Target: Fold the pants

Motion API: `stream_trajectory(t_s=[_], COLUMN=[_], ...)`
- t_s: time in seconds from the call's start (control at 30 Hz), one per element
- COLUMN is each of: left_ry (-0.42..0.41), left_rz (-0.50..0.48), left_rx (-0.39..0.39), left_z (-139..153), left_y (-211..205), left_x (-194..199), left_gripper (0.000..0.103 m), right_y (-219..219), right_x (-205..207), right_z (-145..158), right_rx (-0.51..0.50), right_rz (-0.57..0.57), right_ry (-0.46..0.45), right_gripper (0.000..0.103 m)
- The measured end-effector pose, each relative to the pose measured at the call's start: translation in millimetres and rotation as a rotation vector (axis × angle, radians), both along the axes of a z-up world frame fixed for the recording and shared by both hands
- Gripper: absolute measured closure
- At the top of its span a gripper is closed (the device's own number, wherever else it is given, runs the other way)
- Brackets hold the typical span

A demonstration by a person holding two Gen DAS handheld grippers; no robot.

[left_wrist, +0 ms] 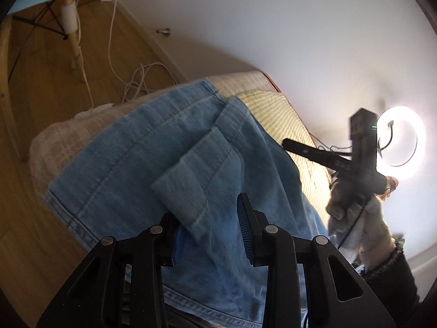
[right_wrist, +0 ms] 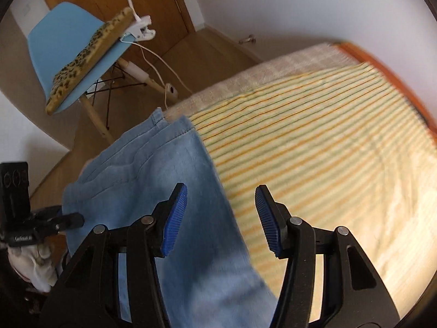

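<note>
Light blue jeans (left_wrist: 153, 147) lie folded over on the bed's yellow striped sheet (left_wrist: 275, 114). My left gripper (left_wrist: 210, 235) has its jaws wide apart with a raised denim fold (left_wrist: 191, 180) between them; the pads do not press it. In the right wrist view the jeans (right_wrist: 164, 175) lie on the left part of the striped sheet (right_wrist: 314, 136). My right gripper (right_wrist: 221, 218) is open and empty, hovering over the right edge of the jeans. The right gripper also shows in the left wrist view (left_wrist: 355, 158), above the bed.
A blue chair (right_wrist: 65, 46) with a spotted cushion (right_wrist: 87, 54) stands on the wooden floor (left_wrist: 54, 82) beyond the bed's end. White cables (left_wrist: 142, 79) lie on the floor. A ring light (left_wrist: 398, 134) glows at the wall. The bed has an orange rim (right_wrist: 387, 65).
</note>
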State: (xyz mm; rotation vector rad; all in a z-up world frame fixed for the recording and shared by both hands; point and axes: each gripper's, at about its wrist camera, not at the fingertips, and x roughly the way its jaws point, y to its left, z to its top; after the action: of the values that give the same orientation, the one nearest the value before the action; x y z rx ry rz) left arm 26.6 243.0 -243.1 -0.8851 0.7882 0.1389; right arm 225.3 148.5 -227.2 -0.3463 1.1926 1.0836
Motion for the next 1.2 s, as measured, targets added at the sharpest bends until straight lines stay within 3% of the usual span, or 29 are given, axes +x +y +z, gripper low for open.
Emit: stream_trajectory(t_s=[0.07, 0.13, 0.2, 0.4, 0.67, 0.8, 1.0, 1.2], left_ry=[-0.010, -0.019, -0.030, -0.080, -0.115, -0.112, -0.080, -0.046], left_rz=[0.001, -0.010, -0.018, -0.018, 0.043, 0.051, 0.057, 0.052], left_rx=[0.002, 0.009, 0.020, 0.020, 0.022, 0.025, -0.003, -0.032], left_z=[-0.5, 0.0, 2.9, 10.1, 17.4, 15.0, -4.8, -16.6], left_y=[2.1, 2.2, 1.2, 7.6, 35.6, 44.2, 45.9, 48.1], left_x=[-1.5, -1.4, -3.3, -8.0, -32.3, -41.2, -44.0, -42.8], left_gripper=[0.072, 0.074, 0.094, 0.096, 0.097, 0.097, 0.097, 0.096], right_y=[8.8, 14.5, 21.3, 22.2, 45.2, 69.0, 104.7, 96.4], right_x=[0.0, -4.4, -13.5, -38.6, -56.9, -56.4, -60.0, -57.8], right_z=[-8.7, -12.0, -8.6, 30.7, 82.4, 76.1, 40.2, 32.4], right_rx=[0.005, 0.025, 0.029, 0.063, 0.140, 0.146, 0.062, 0.080], right_rz=[0.016, 0.049, 0.080, 0.117, 0.123, 0.119, 0.149, 0.114], right_ry=[0.028, 0.054, 0.020, -0.109, -0.186, -0.164, -0.172, -0.149], right_gripper=[0.055, 0.084, 0.093, 0.097, 0.098, 0.099, 0.101, 0.101])
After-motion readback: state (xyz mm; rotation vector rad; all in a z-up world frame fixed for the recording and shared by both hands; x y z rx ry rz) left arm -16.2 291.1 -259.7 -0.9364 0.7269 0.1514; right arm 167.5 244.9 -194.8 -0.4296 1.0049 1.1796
